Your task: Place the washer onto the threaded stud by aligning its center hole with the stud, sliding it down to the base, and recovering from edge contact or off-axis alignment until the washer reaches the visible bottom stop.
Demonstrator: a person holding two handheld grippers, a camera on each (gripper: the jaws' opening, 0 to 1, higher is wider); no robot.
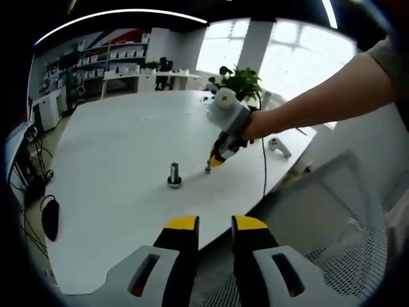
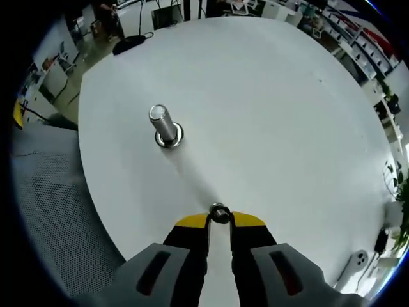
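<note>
Yellow-tipped jaws of the right gripper (image 2: 220, 221) pinch the washer (image 2: 220, 213) at their very tips, low over the white table (image 2: 287, 115). Clenched on its rim, they hold it well apart from the threaded stud (image 2: 164, 125), which stands upright on its base. Back near the table's edge, the left gripper (image 1: 214, 225) hangs with nothing between its 2 slightly parted jaws. To do this well, carry the washer level above the stud's top, centre the hole, then lower straight.
</note>
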